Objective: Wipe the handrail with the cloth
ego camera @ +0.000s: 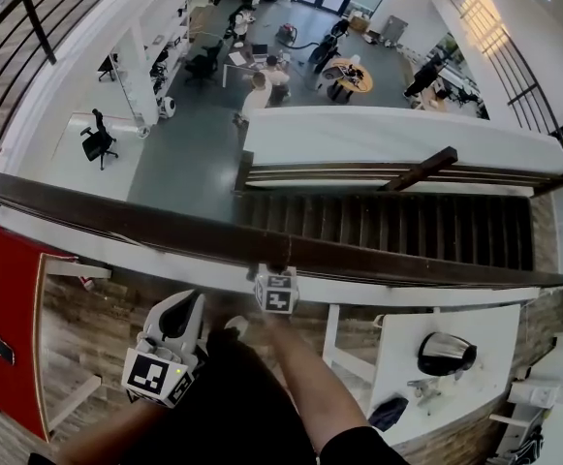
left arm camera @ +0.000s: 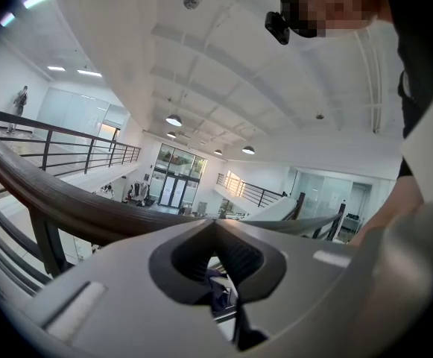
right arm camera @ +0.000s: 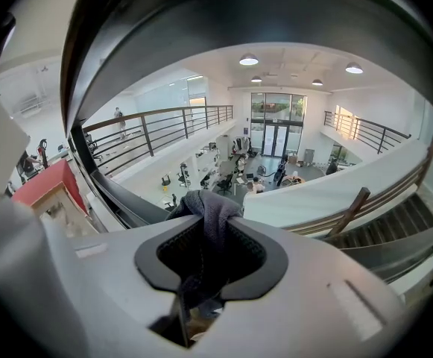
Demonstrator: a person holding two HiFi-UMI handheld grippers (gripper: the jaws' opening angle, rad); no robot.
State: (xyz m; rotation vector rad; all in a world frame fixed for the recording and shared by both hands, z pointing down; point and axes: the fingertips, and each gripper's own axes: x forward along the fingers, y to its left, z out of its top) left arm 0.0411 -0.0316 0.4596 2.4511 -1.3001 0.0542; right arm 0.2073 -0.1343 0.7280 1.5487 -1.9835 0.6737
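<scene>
Only the right gripper view shows right gripper (right arm camera: 217,221) clamping cloth (right arm camera: 207,206); left gripper (left arm camera: 215,225) closed, empty; dark handrail (ego camera: 165,223) over atrium (ego camera: 179,153).

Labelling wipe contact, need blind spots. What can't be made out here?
- Right gripper view: cloth tail hidden behind the jaws.
- Head view: right gripper covers the cloth; contact with handrail unreadable.
- Head view: people on the lower floor too small to detail.
</scene>
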